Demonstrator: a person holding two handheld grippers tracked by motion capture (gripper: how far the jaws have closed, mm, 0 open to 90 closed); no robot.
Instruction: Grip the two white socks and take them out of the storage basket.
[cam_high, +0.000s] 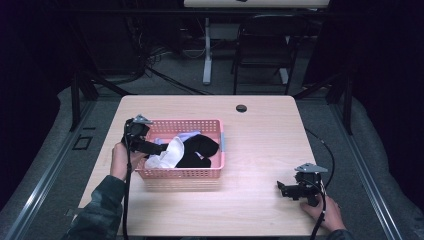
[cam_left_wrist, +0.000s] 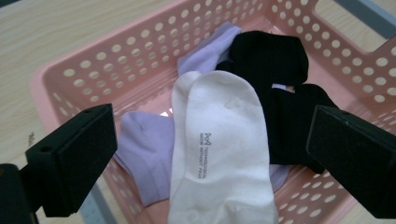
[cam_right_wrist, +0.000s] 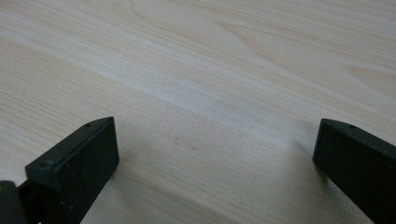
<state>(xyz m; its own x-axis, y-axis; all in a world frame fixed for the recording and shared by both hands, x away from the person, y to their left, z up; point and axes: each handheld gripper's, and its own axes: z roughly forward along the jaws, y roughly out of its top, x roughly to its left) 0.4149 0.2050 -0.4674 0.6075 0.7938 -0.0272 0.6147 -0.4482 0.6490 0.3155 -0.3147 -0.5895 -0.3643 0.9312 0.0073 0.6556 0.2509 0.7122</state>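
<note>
We have the left gripper (cam_high: 150, 148) over the left end of the pink basket (cam_high: 210, 173), its jaws spread wide and holding nothing. In the left gripper view those 2 black jaws sit well apart, 1 at 8 o'clock and 1 at 4 o'clock, and the socks lie between them inside the basket.

The white sock (cam_left_wrist: 224, 154) is on top of the pile, stretched flat from 12 o'clock down to 6 o'clock, with small dark lettering along its sole. A lilac sock (cam_left_wrist: 147, 149) pokes out from under it at 9 o'clock, touching it. At 3 o'clock a black sock (cam_left_wrist: 289, 130) lies against the white sock's edge, and another black sock (cam_left_wrist: 268, 53) bunches up at 1 o'clock. We can't tell whether the jaws touch any fabric.

From the high view, the basket sits left of the middle of the table (cam_high: 260, 135), and the white sock shows at its left end right by the gripper tips.

Over at 4 o'clock on the table we hold the right gripper (cam_high: 281, 188) low near the front edge, well apart from the basket. Its own view gives us bare pale wood grain, with both jaws wide apart and nothing between them.
</note>
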